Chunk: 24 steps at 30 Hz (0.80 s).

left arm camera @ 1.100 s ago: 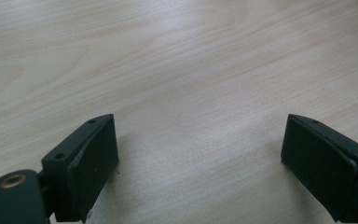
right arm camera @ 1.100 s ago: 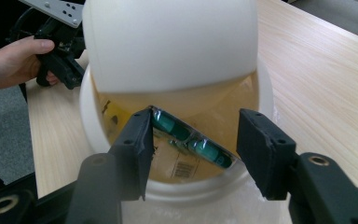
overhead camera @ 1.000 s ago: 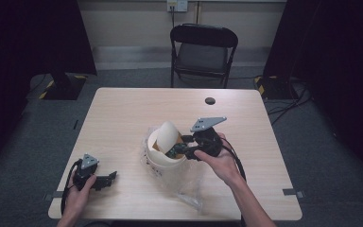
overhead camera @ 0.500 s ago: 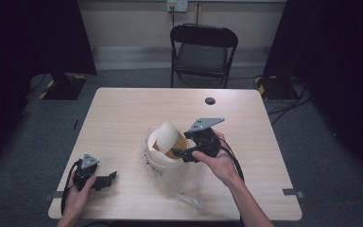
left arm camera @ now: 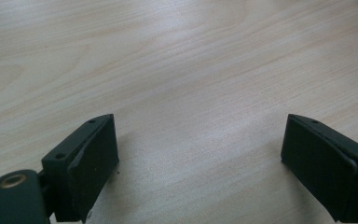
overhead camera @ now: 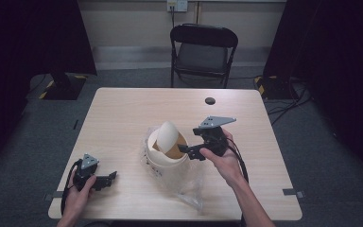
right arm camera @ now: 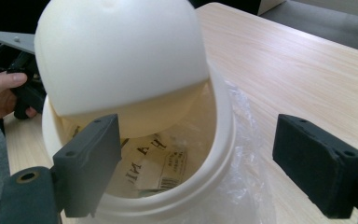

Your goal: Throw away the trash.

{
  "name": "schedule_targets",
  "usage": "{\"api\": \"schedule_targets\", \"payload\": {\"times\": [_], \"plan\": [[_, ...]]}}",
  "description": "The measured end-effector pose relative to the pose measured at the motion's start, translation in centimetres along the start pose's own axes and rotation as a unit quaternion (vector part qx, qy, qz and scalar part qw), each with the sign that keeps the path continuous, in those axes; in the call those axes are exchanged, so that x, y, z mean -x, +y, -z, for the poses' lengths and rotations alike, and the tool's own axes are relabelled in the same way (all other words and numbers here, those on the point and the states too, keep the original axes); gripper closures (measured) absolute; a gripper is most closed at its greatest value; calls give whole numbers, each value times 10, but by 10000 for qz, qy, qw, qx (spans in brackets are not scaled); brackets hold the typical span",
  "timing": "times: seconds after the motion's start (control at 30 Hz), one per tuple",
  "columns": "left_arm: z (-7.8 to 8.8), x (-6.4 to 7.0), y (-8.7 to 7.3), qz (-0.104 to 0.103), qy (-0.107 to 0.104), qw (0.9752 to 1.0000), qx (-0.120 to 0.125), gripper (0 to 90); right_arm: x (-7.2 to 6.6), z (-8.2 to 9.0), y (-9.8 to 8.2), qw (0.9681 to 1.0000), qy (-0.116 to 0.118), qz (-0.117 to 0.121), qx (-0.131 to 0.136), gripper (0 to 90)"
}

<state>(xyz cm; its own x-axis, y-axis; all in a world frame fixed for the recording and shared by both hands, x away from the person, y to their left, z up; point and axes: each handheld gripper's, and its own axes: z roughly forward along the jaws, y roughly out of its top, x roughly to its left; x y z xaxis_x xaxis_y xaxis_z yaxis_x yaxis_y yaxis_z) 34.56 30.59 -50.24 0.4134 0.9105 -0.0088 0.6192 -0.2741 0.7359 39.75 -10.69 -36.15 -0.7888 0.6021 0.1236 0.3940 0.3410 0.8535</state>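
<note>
- My right gripper (overhead camera: pixel 187 152) is hovering at the rim of the cream bin (overhead camera: pixel 168 158); its jaws have just been opening and are now standing wide, with nothing pinched between the pads.
- In the right gripper view the bin (right arm camera: pixel 177 177) is sitting right in front of the jaws, its rim passing between them, and the domed swing lid (right arm camera: pixel 121 60) is tilting up just beyond the left jaw.
- A printed packet (right arm camera: pixel 156 168) is lying inside the bin, below the lid.
- Crinkled clear plastic (overhead camera: pixel 189 187) is spreading out from under the bin, beneath my right hand (overhead camera: pixel 224 161).
- My left gripper (overhead camera: pixel 105 178) is resting well away from the bin, jaws released and gaping over bare table (left arm camera: pixel 182 70).
</note>
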Motion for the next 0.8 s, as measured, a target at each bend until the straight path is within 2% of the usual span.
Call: {"api": "schedule_targets", "payload": {"times": [0.1,0.13,0.43,0.8], "plan": [[0,0,0,-2,3,10000,0,103,3,3,-1,9999,-10,-132,90,149],[0,0,0,0,-4,10000,2,104,4,6,-2,9997,-97,-188,125,149],[0,0,0,0,-2,10000,1,103,14,16,-6,9986,-379,-316,181,149],[1,0,0,-37,-5,10000,-33,103,29,31,-22,9950,-774,-591,212,141]]}}
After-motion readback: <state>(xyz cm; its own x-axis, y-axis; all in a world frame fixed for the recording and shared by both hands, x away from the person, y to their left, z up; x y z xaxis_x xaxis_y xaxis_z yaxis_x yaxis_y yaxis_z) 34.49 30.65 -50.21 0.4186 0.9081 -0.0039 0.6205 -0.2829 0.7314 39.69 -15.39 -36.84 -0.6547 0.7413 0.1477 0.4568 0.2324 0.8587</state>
